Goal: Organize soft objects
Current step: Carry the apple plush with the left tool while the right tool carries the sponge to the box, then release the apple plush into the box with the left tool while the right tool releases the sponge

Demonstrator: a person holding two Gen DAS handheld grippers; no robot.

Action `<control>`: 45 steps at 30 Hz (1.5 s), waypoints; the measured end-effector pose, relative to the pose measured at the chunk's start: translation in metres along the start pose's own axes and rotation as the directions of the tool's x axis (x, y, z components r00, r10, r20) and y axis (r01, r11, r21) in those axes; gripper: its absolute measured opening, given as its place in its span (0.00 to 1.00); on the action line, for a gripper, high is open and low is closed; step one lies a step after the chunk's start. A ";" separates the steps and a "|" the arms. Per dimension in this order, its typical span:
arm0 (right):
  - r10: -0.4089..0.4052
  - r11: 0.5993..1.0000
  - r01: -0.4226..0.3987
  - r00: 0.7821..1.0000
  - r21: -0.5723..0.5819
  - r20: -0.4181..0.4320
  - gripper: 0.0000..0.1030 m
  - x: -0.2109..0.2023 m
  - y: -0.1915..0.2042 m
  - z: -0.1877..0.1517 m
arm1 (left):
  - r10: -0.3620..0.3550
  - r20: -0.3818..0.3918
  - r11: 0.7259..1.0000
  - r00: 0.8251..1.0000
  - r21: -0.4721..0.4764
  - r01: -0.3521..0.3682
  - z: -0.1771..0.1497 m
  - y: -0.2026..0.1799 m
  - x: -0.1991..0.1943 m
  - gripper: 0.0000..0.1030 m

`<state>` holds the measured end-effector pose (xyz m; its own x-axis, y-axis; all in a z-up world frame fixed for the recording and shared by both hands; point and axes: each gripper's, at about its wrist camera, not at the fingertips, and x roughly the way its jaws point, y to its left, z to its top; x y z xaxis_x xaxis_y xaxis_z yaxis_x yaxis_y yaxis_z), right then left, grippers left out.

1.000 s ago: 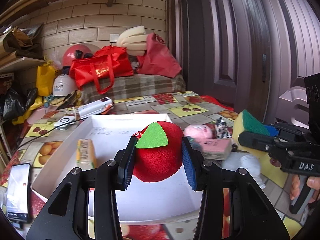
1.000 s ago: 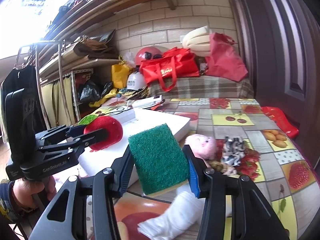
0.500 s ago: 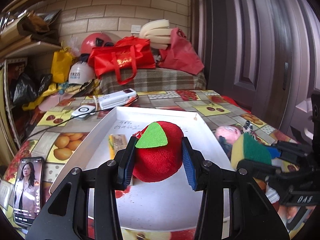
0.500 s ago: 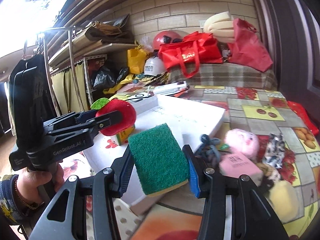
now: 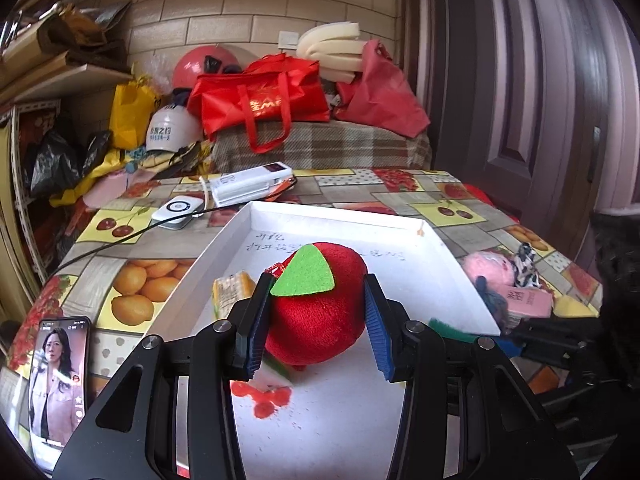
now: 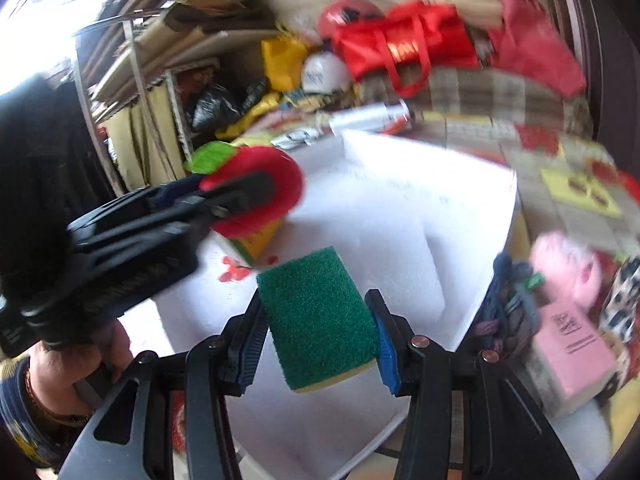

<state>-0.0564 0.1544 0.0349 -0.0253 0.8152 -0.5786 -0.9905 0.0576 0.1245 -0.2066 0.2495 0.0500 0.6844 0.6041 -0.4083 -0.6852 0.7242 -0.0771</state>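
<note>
Now left hand-held gripper [image 5: 316,320] pinches plush apple [image 5: 320,316]; right hand-held gripper [image 6: 318,334] pinches sponge [image 6: 320,316].

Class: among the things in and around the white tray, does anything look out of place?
Yes: a phone with its screen lit lies on the table left of the white tray, a hard device beside the soft things being sorted. Nothing looks spilled or damaged.

Each camera sat just behind its own gripper, looking forward and down along the fingers, close over the white tray [image 5: 340,220]. Both faced the brick wall [image 5: 240,20]. They shared the tray, the red bag [image 5: 260,100] and the fruit-print tablecloth [image 5: 132,280].
</note>
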 end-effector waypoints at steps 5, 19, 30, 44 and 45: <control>-0.006 0.997 0.011 0.998 0.071 -0.063 0.46 0.018 -0.013 0.005 | 0.017 -0.040 1.000 0.999 -0.024 -0.018 0.004 0.010 0.014 0.42; -0.145 0.985 0.149 0.988 0.082 -0.056 0.83 0.041 -0.024 0.027 | 0.080 -0.026 0.997 0.996 -0.001 -0.080 0.004 0.004 0.010 0.52; -0.246 0.969 0.245 0.966 0.032 0.083 1.00 0.014 -0.008 0.028 | 0.166 0.065 0.986 0.984 -0.042 -0.164 0.002 0.012 -0.008 1.00; -0.247 0.966 0.259 0.915 0.006 0.319 1.00 -0.028 0.012 0.015 | 0.185 0.146 0.981 0.972 -0.091 -0.173 -0.003 0.016 -0.028 1.00; -0.273 0.960 0.280 0.909 0.024 0.315 1.00 -0.030 0.011 0.014 | 0.166 0.144 0.985 0.976 -0.082 -0.155 -0.004 0.013 -0.029 1.00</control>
<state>-0.0649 0.1391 0.0649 0.2897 0.9069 -0.3059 -0.9545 0.2972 -0.0228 -0.2365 0.2401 0.0575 0.5900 0.7571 -0.2804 -0.8011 0.5922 -0.0869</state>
